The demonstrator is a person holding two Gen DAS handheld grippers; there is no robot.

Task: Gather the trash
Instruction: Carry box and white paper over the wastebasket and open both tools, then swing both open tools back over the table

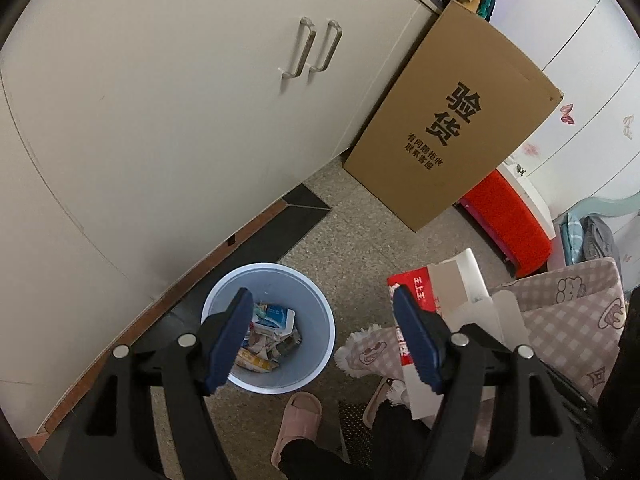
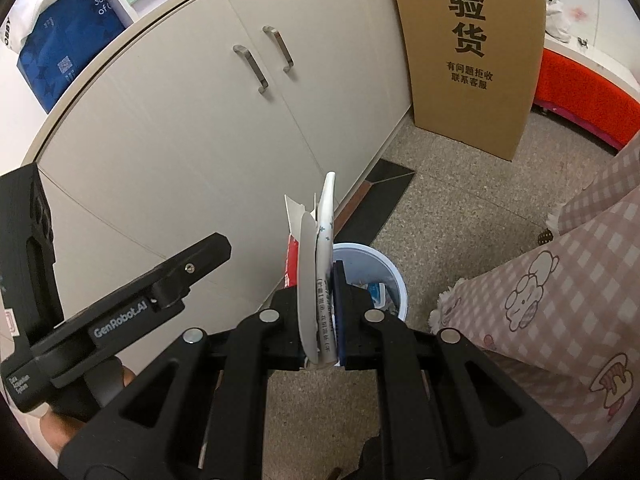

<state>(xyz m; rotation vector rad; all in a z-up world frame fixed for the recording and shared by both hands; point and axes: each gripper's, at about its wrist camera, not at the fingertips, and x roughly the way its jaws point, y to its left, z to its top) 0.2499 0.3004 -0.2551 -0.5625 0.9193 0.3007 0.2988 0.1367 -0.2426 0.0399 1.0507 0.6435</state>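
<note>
Right, start at the fingers: the right gripper (image 2: 320,312) is clamped nearly flat on a folded wad of cardboard packaging (image 2: 322,248), white and grey sheets with a strip of red printed card behind, standing upright between the pads so the bundle pokes up and forward. It looks squeezed thin so it will slide into a narrow opening in 1 go. The left gripper (image 1: 324,340) has its 2 blue pads (image 1: 228,344) spread wide with nothing between them, so that hand is empty.

Just beyond both grippers sits the round pale-blue bin (image 1: 316,316) on the speckled floor (image 1: 360,240), already partly filled with crumpled wrappers and small cartons (image 1: 268,340). In the right view the bin rim shows directly behind the held bundle, so the packaging seems lined up for a drop, though it is not in yet.

Further out, a white cupboard (image 1: 180,120) with 2 metal handles stands behind the bin, and a tall brown cardboard box (image 1: 452,120) leans beside it. To the right lie more flattened red and white cartons (image 1: 424,288) against a pink checked fabric (image 1: 572,320), likely the next pick. The person's pink slipper (image 1: 296,420) is planted close to the bin.
</note>
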